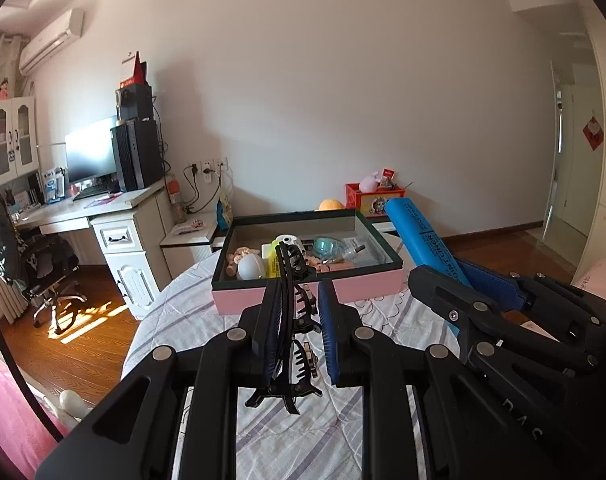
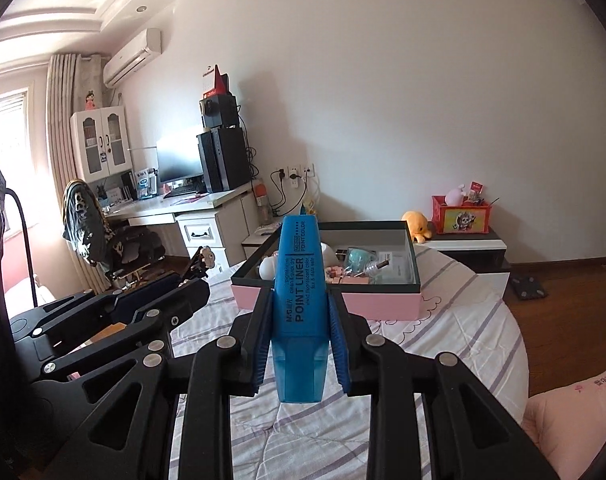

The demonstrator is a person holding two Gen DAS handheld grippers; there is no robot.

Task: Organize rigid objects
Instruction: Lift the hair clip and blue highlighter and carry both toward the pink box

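Over the striped bedspread (image 1: 175, 312), the left gripper (image 1: 299, 320) holds a black hair claw clip (image 1: 293, 320) loosely, its fingers partly apart (only one pad touches it). The right gripper (image 2: 299, 320) clamps a blue highlighter (image 2: 299, 300) tight. Both hover just before the pink box (image 2: 383, 304).

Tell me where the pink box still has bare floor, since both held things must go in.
The pink box is crowded along its near side and middle: white egg, figurine, teal cup, erasers. Bare floor shows along the far wall and the far right corner. The highlighter and hair clip seem to fit there.
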